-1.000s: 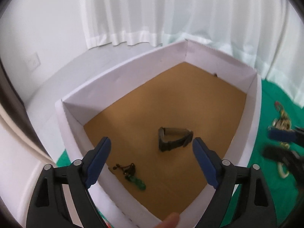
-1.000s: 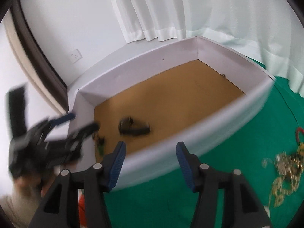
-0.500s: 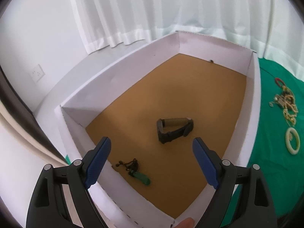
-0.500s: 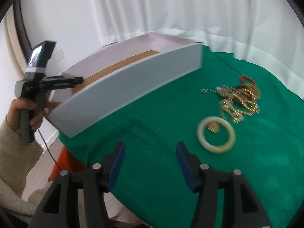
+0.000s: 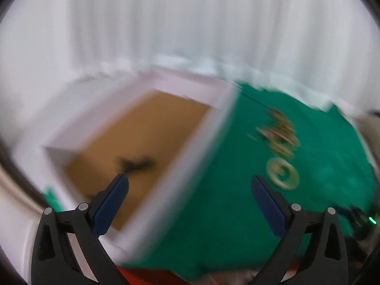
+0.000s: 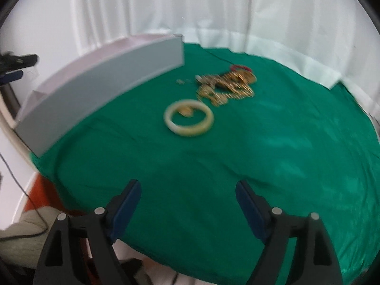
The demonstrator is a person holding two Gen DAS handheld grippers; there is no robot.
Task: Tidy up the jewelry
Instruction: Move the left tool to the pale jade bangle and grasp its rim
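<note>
both tongs wide, jewelry on the cloth

while the white box [image 6: 99,78] sits at the left of the green cloth [image 6: 237,166], a cream bangle [image 6: 188,118] lies mid-table with a gold chain pile [image 6: 228,85] just behind. left gripper [image 5: 190,194] and right gripper [image 6: 188,201] both gape wide, holding nothing.

Round table w/ green cloth [image 6: 213,178]. On it sat a white box [image 6: 99,90] at left, a pale bangle [image 6: 188,118] mid-cloth, and a gold jewelry heap [image 6: 226,86] just beyond it w/ a red ring [image 6: 239,67].
</note>
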